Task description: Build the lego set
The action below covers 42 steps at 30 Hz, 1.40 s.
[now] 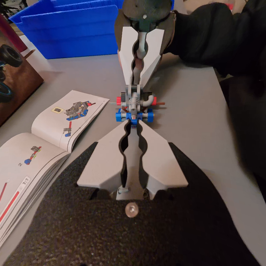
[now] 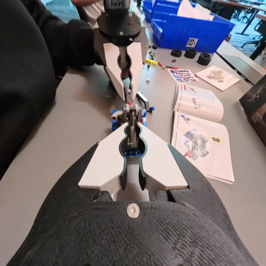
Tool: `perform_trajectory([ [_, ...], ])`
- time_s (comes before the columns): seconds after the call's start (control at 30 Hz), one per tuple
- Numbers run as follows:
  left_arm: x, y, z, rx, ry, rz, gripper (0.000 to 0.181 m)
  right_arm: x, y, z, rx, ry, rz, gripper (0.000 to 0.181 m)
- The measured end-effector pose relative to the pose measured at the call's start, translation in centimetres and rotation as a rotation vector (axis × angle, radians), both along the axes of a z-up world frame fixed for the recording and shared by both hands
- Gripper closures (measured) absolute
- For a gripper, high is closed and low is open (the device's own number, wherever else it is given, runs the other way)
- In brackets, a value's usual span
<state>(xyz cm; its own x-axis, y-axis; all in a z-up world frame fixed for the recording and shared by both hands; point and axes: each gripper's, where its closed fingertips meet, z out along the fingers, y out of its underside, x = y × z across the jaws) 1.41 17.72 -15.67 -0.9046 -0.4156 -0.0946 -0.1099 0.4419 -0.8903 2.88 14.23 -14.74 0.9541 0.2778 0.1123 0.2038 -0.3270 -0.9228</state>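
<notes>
A partly built lego assembly (image 1: 135,106) of grey, blue and red pieces, with a spring strut (image 2: 132,116), sits just over the grey table (image 1: 179,129). My right gripper (image 2: 132,125) is shut on its grey middle part; in the left wrist view it (image 1: 135,84) reaches in from the far side. My left gripper (image 1: 133,123) is shut on a small blue and grey connector piece (image 1: 134,122) pressed against the assembly's near end. In the right wrist view the left gripper (image 2: 128,100) comes from the top, with that piece (image 2: 129,95) on a red axle at its tips.
An open instruction booklet (image 1: 57,129) lies left of the assembly, also in the right wrist view (image 2: 200,138). Blue bins (image 1: 69,33) stand behind. Three black tyres (image 2: 190,54), loose small pieces (image 2: 152,61), a sticker sheet (image 2: 183,75), a leaflet (image 2: 217,77) and a dark box (image 2: 257,106) lie around. A dark sleeve (image 1: 215,36) is at right. One gripper's finger ends stand about 5 centimeters off the other's.
</notes>
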Motion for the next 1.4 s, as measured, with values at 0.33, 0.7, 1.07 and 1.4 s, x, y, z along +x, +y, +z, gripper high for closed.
perform_trajectory([
  [0.33, 0.5, -0.7, -1.5, 0.053, 0.065, -0.018, 0.176, 0.1, 0.0, -1.3, -0.065, -0.069, -0.017, 0.177],
  [0.7, 0.9, -0.5, -1.5, 0.061, 0.046, -0.003, 0.176, -0.1, 0.2, 0.2, 0.004, -0.052, -0.016, 0.168],
  [1.07, 0.9, -0.3, -1.9, 0.101, 0.026, -0.014, 0.176, 0.2, 0.6, -0.2, -0.065, -0.027, -0.049, 0.149],
  [1.4, 0.9, -0.4, -2.0, 0.114, 0.014, -0.033, 0.176, -0.3, 1.1, -0.9, -0.099, -0.006, -0.016, 0.16],
])
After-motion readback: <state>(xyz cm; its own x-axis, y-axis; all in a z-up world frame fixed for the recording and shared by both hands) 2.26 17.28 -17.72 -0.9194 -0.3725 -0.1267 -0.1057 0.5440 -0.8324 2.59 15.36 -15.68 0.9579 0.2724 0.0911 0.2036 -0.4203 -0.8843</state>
